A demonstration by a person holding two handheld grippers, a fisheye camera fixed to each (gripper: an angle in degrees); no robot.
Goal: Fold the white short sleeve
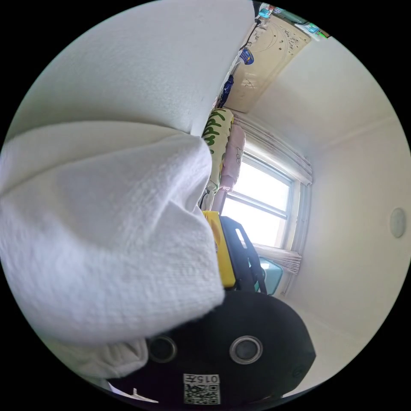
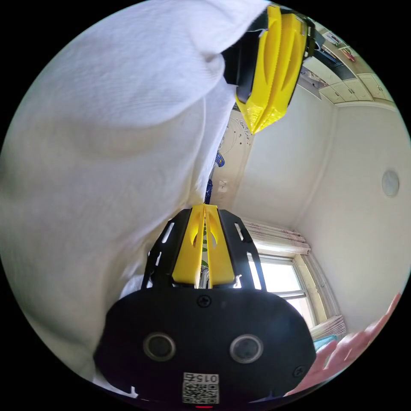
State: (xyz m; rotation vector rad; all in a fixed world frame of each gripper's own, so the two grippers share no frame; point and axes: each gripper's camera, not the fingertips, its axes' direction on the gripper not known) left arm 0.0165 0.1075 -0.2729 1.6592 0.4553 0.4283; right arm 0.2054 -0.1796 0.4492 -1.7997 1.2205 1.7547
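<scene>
Nothing under it: white knit short sleeve [image 2: 107, 128] hangs pinched in my yellow-jawed right gripper [image 2: 204, 208], draped over my left gripper [image 2: 257, 122].

The white short-sleeve garment [image 2: 107, 141] is soft matt cloth with a fine ribbed knit, fuzzy at its edges. Beside it, the right gripper [image 2: 204, 212] has smooth, slightly glossy yellow plastic fingers [image 2: 220, 252] on matt black brackets.

Bright window [image 1: 261, 201] set in white walls [image 1: 342, 107], curtain [image 1: 278, 145] above.
</scene>
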